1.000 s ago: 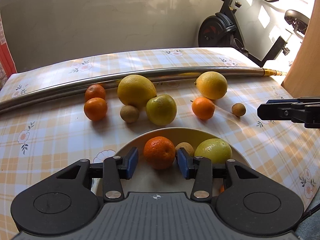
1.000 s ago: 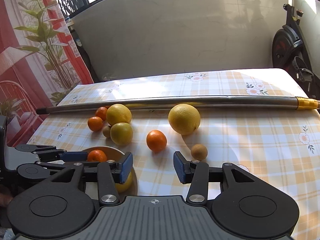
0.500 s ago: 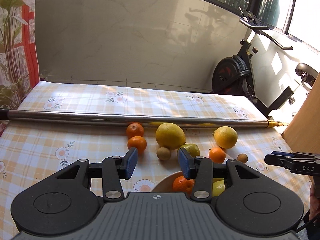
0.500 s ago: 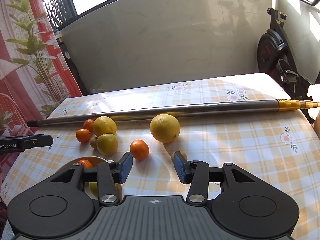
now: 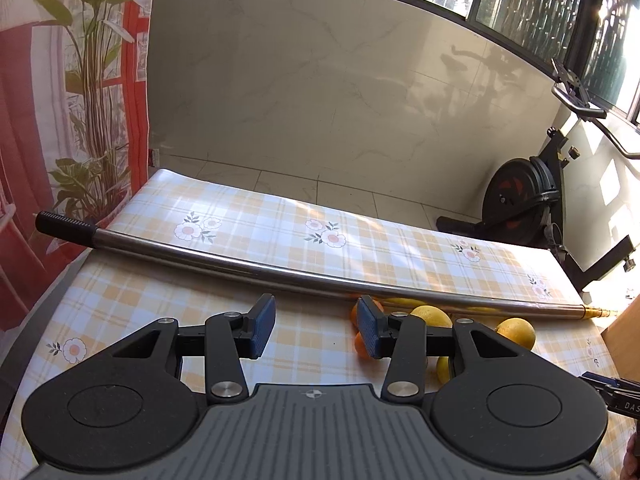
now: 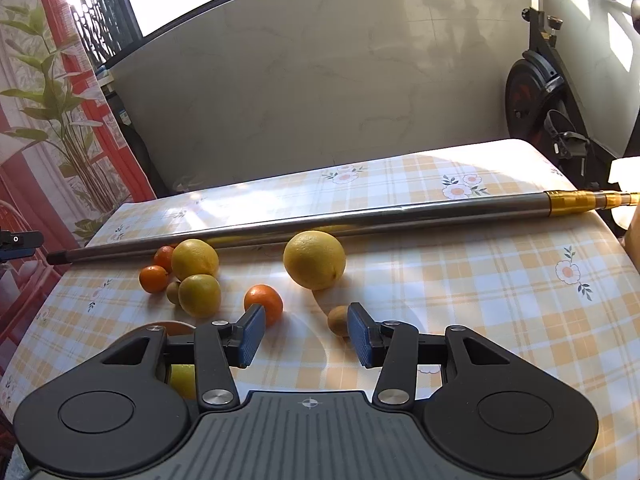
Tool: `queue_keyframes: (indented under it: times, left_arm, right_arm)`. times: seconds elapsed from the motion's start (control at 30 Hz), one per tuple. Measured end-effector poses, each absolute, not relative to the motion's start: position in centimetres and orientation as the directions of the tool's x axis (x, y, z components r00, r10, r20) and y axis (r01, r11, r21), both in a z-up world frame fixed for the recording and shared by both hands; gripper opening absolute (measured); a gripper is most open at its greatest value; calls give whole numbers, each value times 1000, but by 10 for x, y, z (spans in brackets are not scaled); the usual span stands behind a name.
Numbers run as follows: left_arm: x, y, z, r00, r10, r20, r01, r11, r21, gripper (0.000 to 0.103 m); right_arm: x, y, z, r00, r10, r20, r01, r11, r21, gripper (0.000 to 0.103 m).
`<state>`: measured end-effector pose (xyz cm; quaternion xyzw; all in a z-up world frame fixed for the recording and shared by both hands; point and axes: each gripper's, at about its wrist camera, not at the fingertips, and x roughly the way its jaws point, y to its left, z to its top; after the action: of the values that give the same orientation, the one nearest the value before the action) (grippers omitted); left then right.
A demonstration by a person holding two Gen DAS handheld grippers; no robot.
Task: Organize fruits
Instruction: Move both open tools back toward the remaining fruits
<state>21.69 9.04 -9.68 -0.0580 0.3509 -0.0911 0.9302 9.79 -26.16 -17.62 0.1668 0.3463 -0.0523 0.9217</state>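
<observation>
My left gripper [image 5: 316,332] is open and empty, raised above the checked table [image 5: 168,296]; oranges [image 5: 362,346] and lemons [image 5: 516,332] peek out behind its right finger. My right gripper [image 6: 306,334] is also open with nothing between its pads, low over the table. In the right wrist view, a tangerine [image 6: 264,304] and a small brown kiwi [image 6: 338,320] lie just beyond its fingertips, a large yellow citrus [image 6: 315,260] farther back, and a cluster of lemons [image 6: 195,260] and tangerines [image 6: 153,279] at left. The bowl [image 6: 172,326] is mostly hidden under its left finger.
A long steel pole [image 6: 360,220] lies across the table behind the fruit. An exercise bike [image 5: 528,200] stands beyond the table's far right end. A red curtain and plant [image 5: 80,120] are at left. A wooden edge [image 5: 628,336] borders the right side.
My left gripper has lifted away from the bowl and swung left, so the bowl has dropped out of its view. The right gripper has barely moved.
</observation>
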Motion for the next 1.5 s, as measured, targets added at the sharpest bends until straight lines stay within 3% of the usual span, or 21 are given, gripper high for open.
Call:
queue_keyframes:
  times: [0.4, 0.77, 1.5]
  left_arm:
    - [235, 99, -103, 717, -142, -683, 97, 990, -103, 47]
    - [254, 74, -127, 660, -163, -733, 133, 986, -100, 47]
    - [196, 122, -95, 677, -27, -736, 83, 996, 40, 47]
  right_arm:
    - [104, -278, -193, 732, -41, -680, 274, 932, 239, 43]
    - [108, -290, -206, 724, -34, -689, 296, 918, 266, 43]
    - [87, -270, -202, 736, 6, -677, 254, 925, 284, 43]
